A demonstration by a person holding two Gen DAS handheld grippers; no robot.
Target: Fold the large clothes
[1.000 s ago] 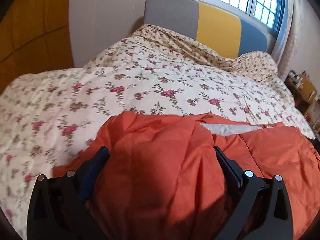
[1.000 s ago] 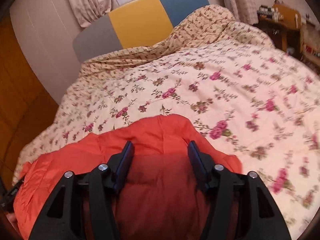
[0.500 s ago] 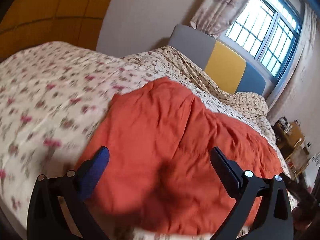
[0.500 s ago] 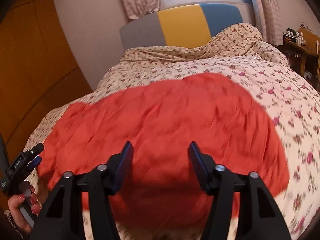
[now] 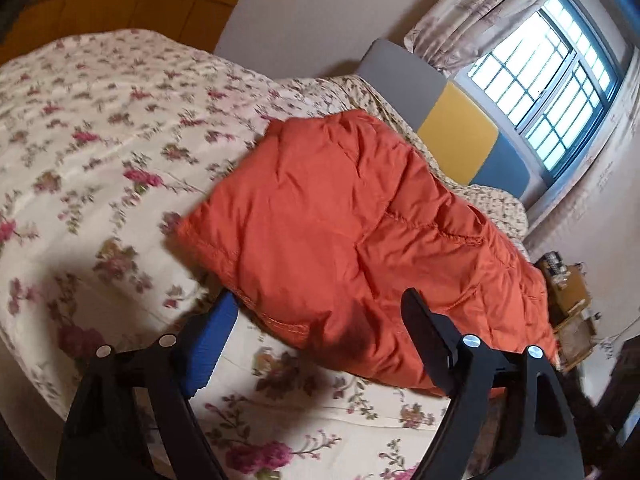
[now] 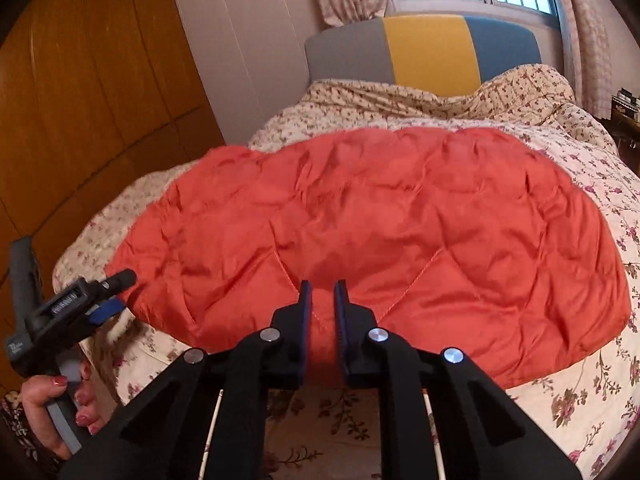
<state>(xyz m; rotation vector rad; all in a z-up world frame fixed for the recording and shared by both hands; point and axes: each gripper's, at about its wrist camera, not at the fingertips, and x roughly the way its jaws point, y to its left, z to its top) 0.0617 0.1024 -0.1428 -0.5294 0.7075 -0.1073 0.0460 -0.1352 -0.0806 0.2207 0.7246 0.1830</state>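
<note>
So the orange puffy jacket is lying spread flat across the near part of the bed, on the flowery bedspread, hem edge toward us. Right gripper has its fingers squeezed nearly together on a pinch of that near edge, about mid-hem. Left gripper is wide apart and holding nothing, just beside the jacket's near left corner. Looks like the start of a fold to me, one side grabbed and the other not yet. Next the left one probably needs to clamp that corner, then both carry the edge toward the far headboard.
</note>
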